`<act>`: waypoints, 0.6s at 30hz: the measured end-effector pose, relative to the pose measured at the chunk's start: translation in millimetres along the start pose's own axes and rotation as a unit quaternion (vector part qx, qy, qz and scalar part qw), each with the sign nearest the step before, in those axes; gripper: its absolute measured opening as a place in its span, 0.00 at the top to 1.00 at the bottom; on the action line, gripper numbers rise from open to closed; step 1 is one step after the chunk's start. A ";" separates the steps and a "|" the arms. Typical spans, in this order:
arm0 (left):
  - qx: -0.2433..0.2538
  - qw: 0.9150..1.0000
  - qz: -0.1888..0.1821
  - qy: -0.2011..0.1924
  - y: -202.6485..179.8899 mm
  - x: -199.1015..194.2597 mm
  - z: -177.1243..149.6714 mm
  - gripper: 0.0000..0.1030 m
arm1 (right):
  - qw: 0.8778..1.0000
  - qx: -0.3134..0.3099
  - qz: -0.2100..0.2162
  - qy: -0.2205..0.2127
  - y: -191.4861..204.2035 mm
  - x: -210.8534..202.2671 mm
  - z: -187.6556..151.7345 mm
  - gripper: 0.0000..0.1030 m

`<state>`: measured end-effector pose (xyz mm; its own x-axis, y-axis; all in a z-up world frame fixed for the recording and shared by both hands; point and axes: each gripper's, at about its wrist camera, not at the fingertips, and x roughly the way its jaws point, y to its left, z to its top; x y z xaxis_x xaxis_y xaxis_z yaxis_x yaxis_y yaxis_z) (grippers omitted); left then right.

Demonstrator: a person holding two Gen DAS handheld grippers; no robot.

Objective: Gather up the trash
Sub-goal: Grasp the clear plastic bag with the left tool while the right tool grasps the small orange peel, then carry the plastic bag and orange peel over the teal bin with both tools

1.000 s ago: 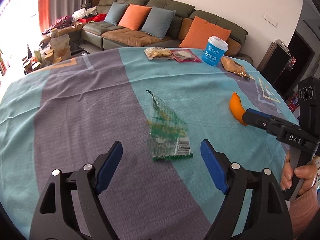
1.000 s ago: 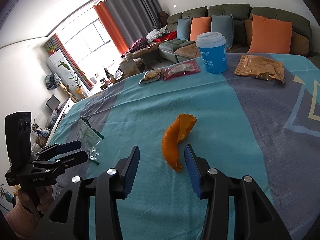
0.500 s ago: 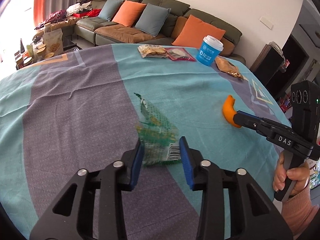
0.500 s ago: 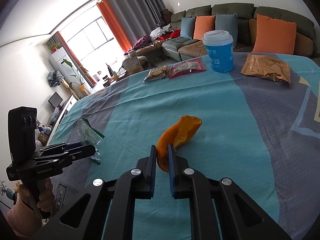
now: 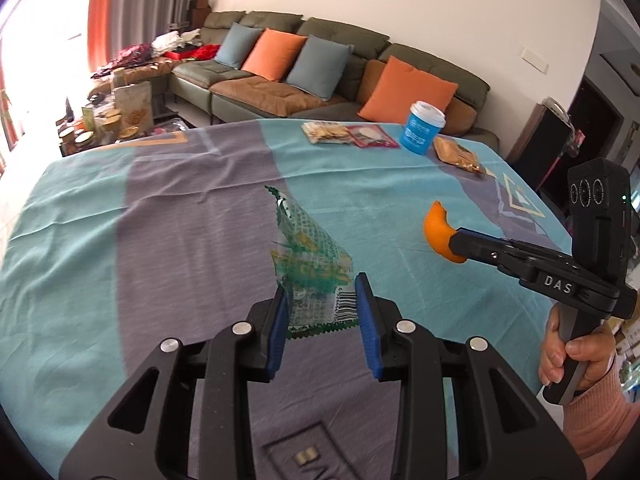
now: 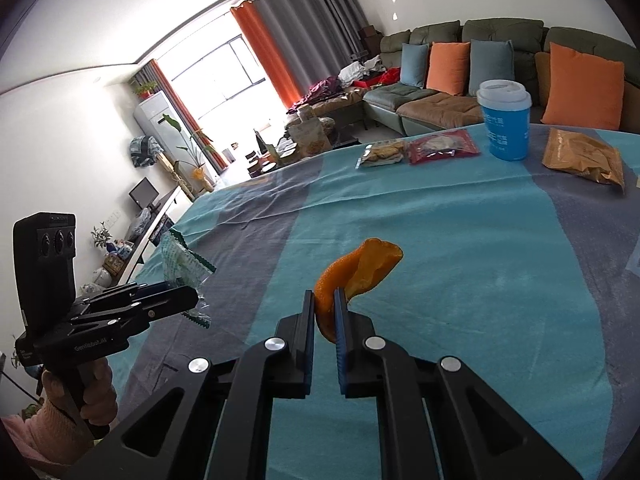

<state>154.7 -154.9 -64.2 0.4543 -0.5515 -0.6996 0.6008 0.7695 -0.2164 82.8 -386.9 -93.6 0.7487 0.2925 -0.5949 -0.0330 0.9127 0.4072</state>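
A crumpled clear wrapper with green print (image 5: 310,264) is pinched between the blue pads of my left gripper (image 5: 322,300), which is shut on it and holds it just above the cloth. The same wrapper (image 6: 182,260) shows at the left of the right wrist view, sticking up from the left gripper (image 6: 188,300). An orange peel (image 6: 352,276) stands up from my right gripper (image 6: 323,312), whose pads are shut on its lower end. In the left wrist view that peel (image 5: 438,232) hangs at the tip of the right gripper (image 5: 456,246), lifted off the table.
The table wears a teal and grey cloth (image 5: 160,240). At its far side stand a blue paper cup (image 6: 506,124), a cracker pack (image 6: 382,154), a red snack pack (image 6: 442,146) and a brown snack bag (image 6: 584,162). A sofa with cushions (image 5: 320,72) lies beyond.
Both grippers went from open to shut, the left on the wrapper, the right on the peel. Both then rose a little, lifting their pieces off the cloth.
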 end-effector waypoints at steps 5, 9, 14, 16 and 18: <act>-0.012 1.000 0.011 -0.012 14.0 -26.4 -10.7 0.69 | 0.999 -0.019 0.034 0.003 28.0 6.0 -1.6 0.92; -0.018 0.999 0.027 -0.019 23.0 -45.0 -20.3 0.69 | 0.998 -0.032 0.061 0.009 49.3 13.5 -3.7 0.92; -0.028 0.998 0.047 -0.026 35.1 -67.5 -32.8 0.69 | 0.995 -0.046 0.088 0.016 74.1 22.0 -6.0 0.92; -0.033 0.998 0.052 -0.028 39.3 -74.0 -37.0 0.69 | 0.994 -0.051 0.098 0.017 82.8 24.4 -6.8 0.92; -0.040 0.997 0.058 -0.031 46.0 -82.6 -42.7 0.69 | 0.992 -0.058 0.106 0.020 91.9 26.9 -7.4 0.92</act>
<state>116.8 -60.2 -45.5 0.5588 -0.4751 -0.6798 0.4890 0.8508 -0.1926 95.1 -293.1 -77.3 0.6904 0.4910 -0.5313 -0.2656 0.8552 0.4451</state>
